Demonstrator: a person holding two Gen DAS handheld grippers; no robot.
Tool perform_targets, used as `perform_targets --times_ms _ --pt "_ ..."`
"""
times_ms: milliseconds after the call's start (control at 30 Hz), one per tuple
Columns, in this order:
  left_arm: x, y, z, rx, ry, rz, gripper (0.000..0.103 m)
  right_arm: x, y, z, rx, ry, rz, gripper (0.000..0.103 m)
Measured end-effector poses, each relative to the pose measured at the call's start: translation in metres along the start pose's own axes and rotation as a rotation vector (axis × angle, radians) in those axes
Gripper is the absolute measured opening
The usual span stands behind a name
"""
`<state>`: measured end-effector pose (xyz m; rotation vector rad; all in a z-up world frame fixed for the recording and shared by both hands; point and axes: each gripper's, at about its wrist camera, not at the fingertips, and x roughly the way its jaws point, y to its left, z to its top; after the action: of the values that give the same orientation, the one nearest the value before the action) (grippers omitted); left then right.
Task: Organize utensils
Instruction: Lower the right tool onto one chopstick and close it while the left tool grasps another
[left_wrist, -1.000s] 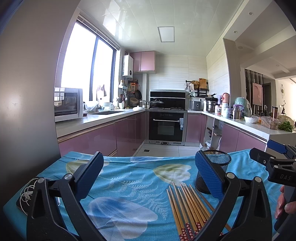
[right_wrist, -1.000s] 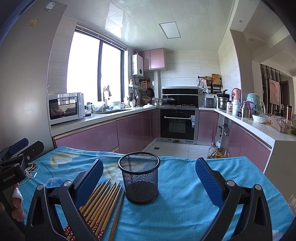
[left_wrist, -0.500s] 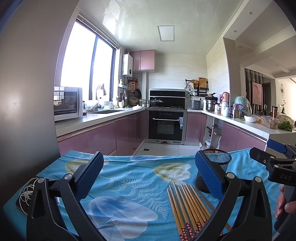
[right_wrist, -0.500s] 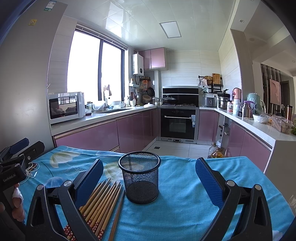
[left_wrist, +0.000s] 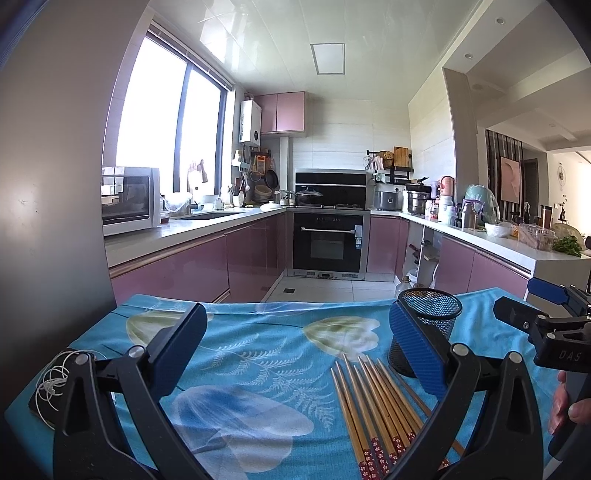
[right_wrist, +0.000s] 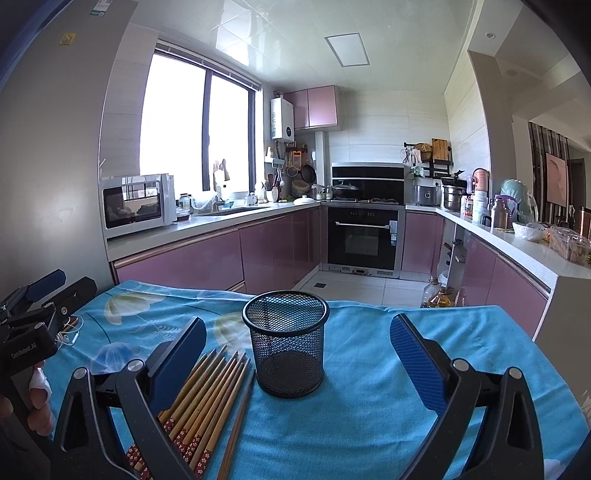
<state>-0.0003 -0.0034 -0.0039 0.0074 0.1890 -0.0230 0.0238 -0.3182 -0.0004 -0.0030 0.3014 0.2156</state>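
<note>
Both grippers' fingers (left_wrist: 181, 350) (right_wrist: 417, 365) gape empty above thin, light, stiff chopsticks (right_wrist: 207, 398), probably best pinched mid-length, beside a mesh cup (right_wrist: 286, 347).

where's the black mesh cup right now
The black mesh cup stands upright on the blue tablecloth, centred in the right wrist view, just right of the chopsticks; nothing shows inside it.

Chopsticks (right_wrist: 207, 402) patterned ends cut by frame edge, partly behind left-side finger.
</note>
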Motion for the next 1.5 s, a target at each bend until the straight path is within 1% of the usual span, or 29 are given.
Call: perform_targets --times_ms 67,167,267,333,400,467,500,567,633,667,733,767,800,900,1000,1067,1100,1167,1267,1367,1433,1500 --pt "0.007 0.002 -0.001 0.003 0.03 -0.009 0.097 0.003 0.002 -0.002 -0.01 0.029 0.022 0.097" --pt "0.015 0.004 -0.003 0.009 0.084 -0.026 0.097 0.016 0.007 -0.01 -0.036 0.123 0.062 0.096" --pt "0.029 0.005 -0.007 0.031 0.17 -0.039 0.097 0.028 0.015 -0.02 -0.076 0.212 0.091 0.096" --pt "0.038 0.005 -0.012 0.047 0.229 -0.062 0.096 0.035 0.021 -0.028 -0.108 0.266 0.103 0.092" --pt "0.047 0.004 -0.017 0.07 0.292 -0.077 0.087 0.042 0.026 -0.035 -0.124 0.317 0.118 0.083" --pt "0.059 0.002 -0.024 0.093 0.36 -0.099 0.084 0.048 0.028 -0.038 -0.128 0.359 0.129 0.078" --pt "0.064 0.001 -0.027 0.101 0.39 -0.108 0.081 0.052 0.028 -0.04 -0.13 0.381 0.132 0.074" --pt "0.074 -0.001 -0.036 0.111 0.448 -0.138 0.076 0.06 0.03 -0.045 -0.134 0.431 0.141 0.07" --pt "0.084 -0.005 -0.046 0.123 0.485 -0.164 0.076 0.067 0.033 -0.049 -0.146 0.476 0.14 0.067" --pt "0.088 -0.007 -0.05 0.132 0.504 -0.174 0.074 0.07 0.034 -0.051 -0.154 0.498 0.14 0.064" --pt "0.095 -0.012 -0.057 0.146 0.537 -0.186 0.071 0.075 0.034 -0.054 -0.156 0.538 0.139 0.063" --pt "0.099 -0.014 -0.06 0.153 0.556 -0.192 0.068 0.077 0.034 -0.055 -0.153 0.556 0.142 0.061" --pt "0.102 -0.015 -0.063 0.157 0.575 -0.197 0.065 0.08 0.032 -0.056 -0.149 0.572 0.143 0.057" --pt "0.111 -0.017 -0.071 0.159 0.62 -0.213 0.057 0.082 0.03 -0.057 -0.127 0.589 0.159 0.053" --pt "0.116 -0.019 -0.076 0.163 0.659 -0.231 0.053 0.083 0.028 -0.058 -0.114 0.599 0.17 0.053" --pt "0.117 -0.018 -0.076 0.153 0.67 -0.253 0.051 0.085 0.028 -0.059 -0.113 0.602 0.173 0.052" --pt "0.119 -0.019 -0.077 0.155 0.673 -0.254 0.049 0.086 0.028 -0.059 -0.114 0.604 0.174 0.052" --pt "0.12 -0.019 -0.076 0.152 0.682 -0.262 0.047 0.087 0.028 -0.059 -0.116 0.61 0.178 0.051" --pt "0.119 -0.02 -0.076 0.16 0.692 -0.266 0.045 0.089 0.027 -0.057 -0.116 0.618 0.184 0.047" --pt "0.122 -0.02 -0.077 0.149 0.723 -0.283 0.041 0.092 0.029 -0.057 -0.123 0.626 0.187 0.043" --pt "0.124 -0.022 -0.076 0.152 0.725 -0.281 0.04 0.094 0.031 -0.056 -0.127 0.632 0.186 0.042" --pt "0.127 -0.024 -0.075 0.14 0.731 -0.29 0.035 0.097 0.032 -0.055 -0.123 0.637 0.188 0.039"
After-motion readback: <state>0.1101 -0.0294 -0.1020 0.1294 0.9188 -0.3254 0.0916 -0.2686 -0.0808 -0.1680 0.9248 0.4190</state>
